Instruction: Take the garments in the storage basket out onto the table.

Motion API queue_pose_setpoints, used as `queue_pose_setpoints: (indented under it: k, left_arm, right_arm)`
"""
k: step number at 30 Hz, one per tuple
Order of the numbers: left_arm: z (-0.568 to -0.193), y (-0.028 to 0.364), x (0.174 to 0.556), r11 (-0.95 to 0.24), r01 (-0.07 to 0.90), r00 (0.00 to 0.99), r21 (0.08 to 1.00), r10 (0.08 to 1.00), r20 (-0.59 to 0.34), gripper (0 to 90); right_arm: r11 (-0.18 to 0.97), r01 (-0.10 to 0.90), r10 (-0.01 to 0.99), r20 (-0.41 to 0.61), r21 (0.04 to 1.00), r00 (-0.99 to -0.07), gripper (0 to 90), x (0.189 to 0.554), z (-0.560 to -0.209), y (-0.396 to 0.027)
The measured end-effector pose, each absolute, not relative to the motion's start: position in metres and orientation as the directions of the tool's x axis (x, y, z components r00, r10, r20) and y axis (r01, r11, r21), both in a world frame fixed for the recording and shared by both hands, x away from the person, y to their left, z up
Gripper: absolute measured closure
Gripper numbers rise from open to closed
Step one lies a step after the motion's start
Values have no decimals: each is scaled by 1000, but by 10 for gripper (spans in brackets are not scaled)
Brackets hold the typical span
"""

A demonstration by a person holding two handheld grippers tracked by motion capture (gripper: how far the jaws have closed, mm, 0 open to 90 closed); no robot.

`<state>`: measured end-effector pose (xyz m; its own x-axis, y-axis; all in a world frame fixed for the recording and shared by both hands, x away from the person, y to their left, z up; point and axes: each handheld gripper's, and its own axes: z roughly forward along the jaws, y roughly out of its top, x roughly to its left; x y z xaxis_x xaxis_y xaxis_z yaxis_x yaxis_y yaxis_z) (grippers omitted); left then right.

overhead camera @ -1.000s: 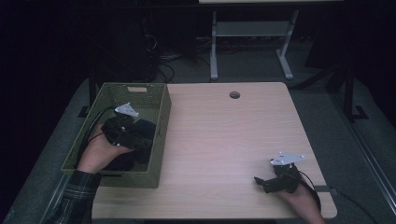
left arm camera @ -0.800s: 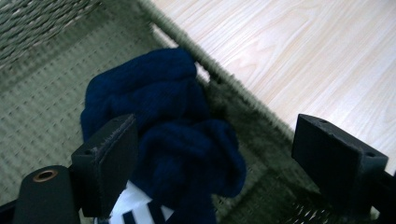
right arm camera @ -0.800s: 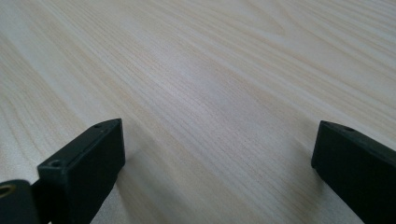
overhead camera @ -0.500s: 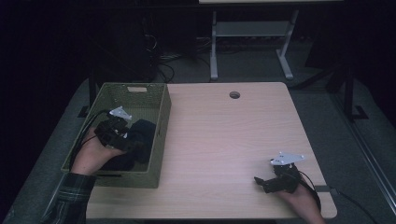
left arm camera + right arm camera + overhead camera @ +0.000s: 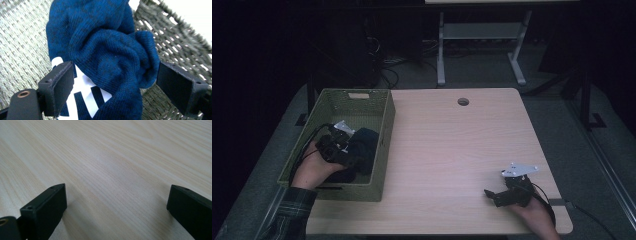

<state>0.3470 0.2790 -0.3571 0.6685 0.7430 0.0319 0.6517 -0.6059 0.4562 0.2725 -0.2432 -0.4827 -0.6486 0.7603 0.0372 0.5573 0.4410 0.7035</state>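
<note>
Table (image 5: 452,150) lying bare from centre to 3 o'clock edge, giving wide open room. Green woven basket (image 5: 379,145) sitting at 9 o'clock edge, holding dark blue knit garment (image 5: 362,145). Left gripper (image 5: 343,150) reaching inside basket, jaws spread wide, bracketing garment, not pinching. Left gripper view revealing white marking on knit (image 5: 82,87). Right gripper (image 5: 498,196) resting near 5 o'clock corner, jaws apart, empty.

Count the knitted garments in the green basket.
1: a dark blue knit garment lying in the green basket, between the left gripper and its open jaws. More may be hidden underneath.
</note>
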Motion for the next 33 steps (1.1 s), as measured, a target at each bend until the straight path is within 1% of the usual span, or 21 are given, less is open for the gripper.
queue_pose_setpoints:
  k: [10,12,13,14,19,21,23,24,25,27,30,33]
  left_arm:
    - [-369,279,354,-621,676,661,397,749,44,150]
    - [-369,279,354,-622,673,664,400,747,44,200]
    - [-369,279,354,-622,672,665,401,746,42,200]
    - [-369,280,355,-622,674,665,399,746,39,239]
    - [-369,282,356,-630,672,677,389,736,23,368]
    - [-369,282,356,-632,668,683,393,730,15,451]
    - [-368,283,357,-642,664,696,384,718,-2,573]
    - [-367,283,357,-643,665,699,381,715,-11,573]
    - [-368,283,357,-643,669,698,374,715,-19,636]
    - [-369,283,357,-643,677,700,357,713,-44,686]
    - [-369,283,357,-642,679,701,356,711,-56,743]
    - [-365,284,357,-634,683,696,363,715,-60,765]
  right_arm:
    - [441,557,760,37,704,-648,22,273,-483,-243]
    - [441,557,760,37,704,-648,22,273,-483,-243]
    - [441,557,760,37,704,-648,22,273,-483,-243]
    - [441,557,761,37,704,-648,22,273,-483,-243]
    - [441,557,760,37,704,-649,22,273,-483,-243]
    - [441,557,760,37,704,-649,22,273,-483,-243]
    - [441,557,760,37,704,-648,22,273,-483,-243]
    - [441,557,760,37,704,-648,22,273,-483,-243]
    - [441,557,760,37,704,-649,22,273,-483,-243]
    - [441,557,760,37,704,-649,22,273,-483,-243]
    - [441,557,760,37,704,-649,22,273,-483,-243]
    - [441,557,760,37,704,-649,22,273,-483,-243]
